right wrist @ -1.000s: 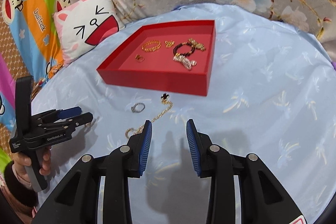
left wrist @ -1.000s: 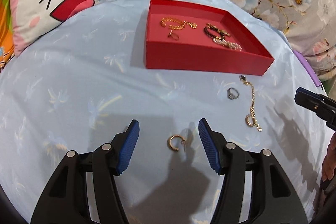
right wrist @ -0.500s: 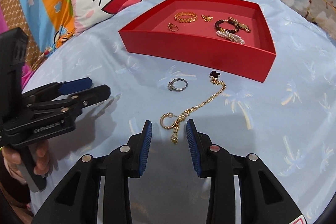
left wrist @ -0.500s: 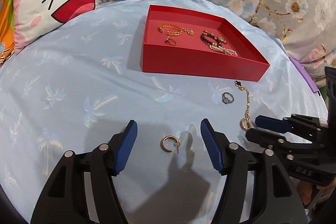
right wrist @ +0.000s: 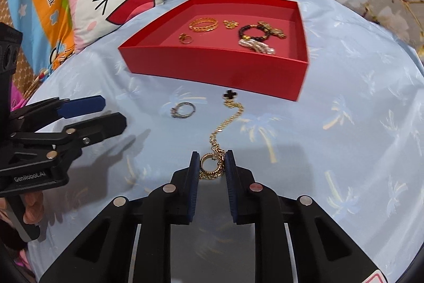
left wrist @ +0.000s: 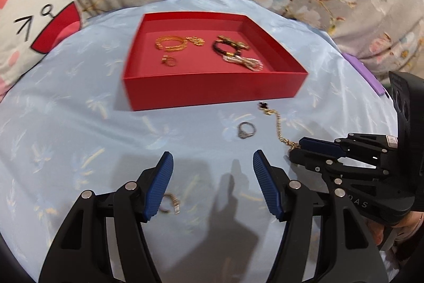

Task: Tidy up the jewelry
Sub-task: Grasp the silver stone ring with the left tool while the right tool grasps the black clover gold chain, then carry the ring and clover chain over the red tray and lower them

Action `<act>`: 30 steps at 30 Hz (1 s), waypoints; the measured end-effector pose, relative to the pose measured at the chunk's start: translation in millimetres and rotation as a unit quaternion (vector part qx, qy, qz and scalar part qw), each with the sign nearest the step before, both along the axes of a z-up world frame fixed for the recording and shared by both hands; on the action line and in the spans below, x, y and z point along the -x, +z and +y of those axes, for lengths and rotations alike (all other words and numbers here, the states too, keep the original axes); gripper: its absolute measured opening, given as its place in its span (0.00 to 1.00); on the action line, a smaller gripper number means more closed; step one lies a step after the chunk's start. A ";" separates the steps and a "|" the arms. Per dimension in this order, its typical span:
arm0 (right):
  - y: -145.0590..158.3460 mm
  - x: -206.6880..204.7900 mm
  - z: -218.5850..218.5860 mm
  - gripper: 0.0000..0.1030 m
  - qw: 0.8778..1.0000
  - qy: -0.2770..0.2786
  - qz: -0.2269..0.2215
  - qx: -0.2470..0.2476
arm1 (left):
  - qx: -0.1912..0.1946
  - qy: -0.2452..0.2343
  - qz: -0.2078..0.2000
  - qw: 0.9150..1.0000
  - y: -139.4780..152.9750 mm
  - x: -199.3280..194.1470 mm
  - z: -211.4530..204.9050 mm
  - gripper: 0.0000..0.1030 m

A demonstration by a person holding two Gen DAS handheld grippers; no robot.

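One gold chain with black clover charm, right gripper just closing on its bunched end.

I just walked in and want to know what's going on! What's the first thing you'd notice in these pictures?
The bright red tray in the middle of the pale blue cloth grabs the eye, with gold and beaded jewelry inside it. In front of it, the right gripper has just been closing around the bunched end of a gold chain bracelet. A silver ring lies loose beside the chain.
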State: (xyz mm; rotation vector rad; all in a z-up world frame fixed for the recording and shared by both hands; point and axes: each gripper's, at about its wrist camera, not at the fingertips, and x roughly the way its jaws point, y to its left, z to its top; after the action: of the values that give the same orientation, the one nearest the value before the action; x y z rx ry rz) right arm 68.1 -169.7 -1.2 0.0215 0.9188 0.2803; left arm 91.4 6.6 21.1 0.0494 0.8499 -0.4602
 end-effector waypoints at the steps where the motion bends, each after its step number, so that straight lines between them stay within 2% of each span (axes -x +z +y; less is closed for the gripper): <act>1: -0.1 0.9 -5.5 0.17 1.000 -0.007 0.002 -0.005 | -0.004 -0.007 0.001 1.000 -1.3 -2.7 -6.2 0.59; 5: -0.8 4.3 -19.9 0.17 1.000 -0.024 0.005 -0.015 | -0.026 -0.027 -0.005 0.999 -8.3 -14.8 -31.5 0.58; 11: -0.7 1.8 -35.2 0.17 0.999 -0.043 0.009 -0.028 | -0.051 -0.038 -0.003 0.998 -21.2 -28.4 -54.0 0.49; 18: -1.9 1.3 -36.7 0.17 0.999 -0.041 0.009 -0.031 | -0.057 -0.049 -0.009 0.997 -20.8 -29.6 -60.9 0.19; 30: 7.7 4.4 -37.2 0.17 0.999 -0.043 -0.004 -0.034 | -0.045 -0.062 -0.011 0.997 -16.9 -18.9 -60.9 0.19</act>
State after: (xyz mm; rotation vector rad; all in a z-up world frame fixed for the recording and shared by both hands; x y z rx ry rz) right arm 63.7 -206.9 6.5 0.1217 0.8984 0.2318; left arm 110.3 -54.3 4.2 0.1905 0.8489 -0.5374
